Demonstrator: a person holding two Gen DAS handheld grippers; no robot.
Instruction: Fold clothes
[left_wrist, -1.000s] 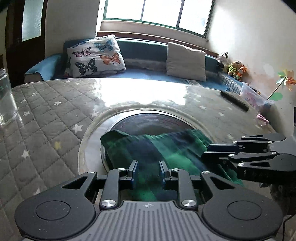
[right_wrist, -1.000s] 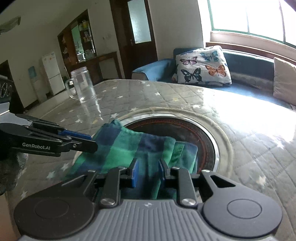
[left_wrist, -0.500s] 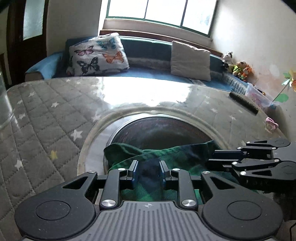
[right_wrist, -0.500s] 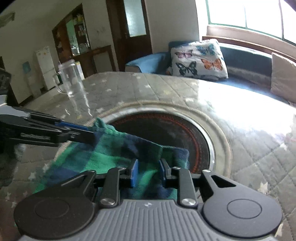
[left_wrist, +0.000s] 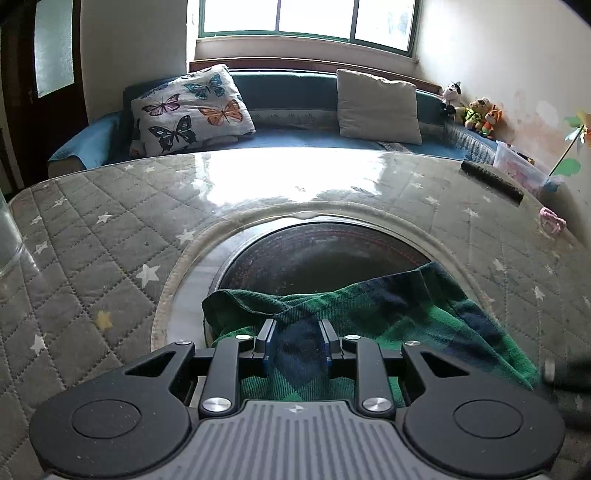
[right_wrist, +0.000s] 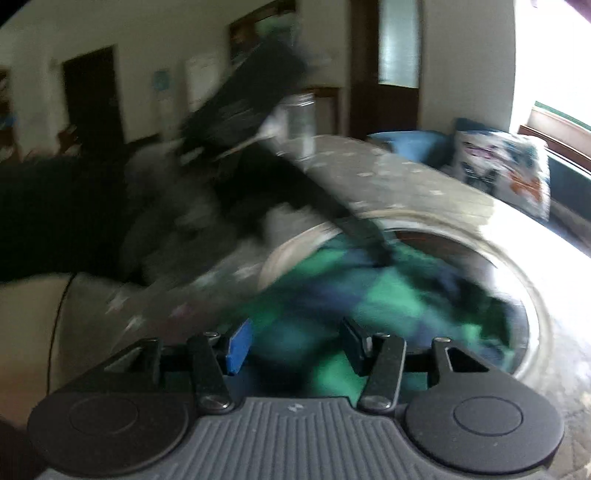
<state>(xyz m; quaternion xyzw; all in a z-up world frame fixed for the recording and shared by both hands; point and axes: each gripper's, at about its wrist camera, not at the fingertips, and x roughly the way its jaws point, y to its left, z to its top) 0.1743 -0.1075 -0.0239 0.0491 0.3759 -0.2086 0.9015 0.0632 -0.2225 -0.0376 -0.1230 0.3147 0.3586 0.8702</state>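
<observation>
A green and navy plaid cloth (left_wrist: 388, 314) lies bunched over the near part of the dark round inset (left_wrist: 314, 254) in the quilted star-patterned table cover. My left gripper (left_wrist: 295, 343) is shut on a fold of the cloth at its near edge. In the right wrist view, which is heavily blurred, my right gripper (right_wrist: 295, 347) stands open just above the cloth (right_wrist: 388, 295), its fingers wide apart with nothing clamped. The left gripper (right_wrist: 380, 254) shows there as a dark streak that reaches down to the cloth's far side.
A clear glass jar (left_wrist: 7, 236) stands at the table's left edge. A black remote (left_wrist: 491, 181) and a small pink item (left_wrist: 552, 219) lie at the far right. Beyond the table is a blue sofa with a butterfly cushion (left_wrist: 192, 107).
The cloth has come down from a raised hold onto the table. My right gripper has opened, let go of the cloth and swung quickly. The left one keeps its hold.
</observation>
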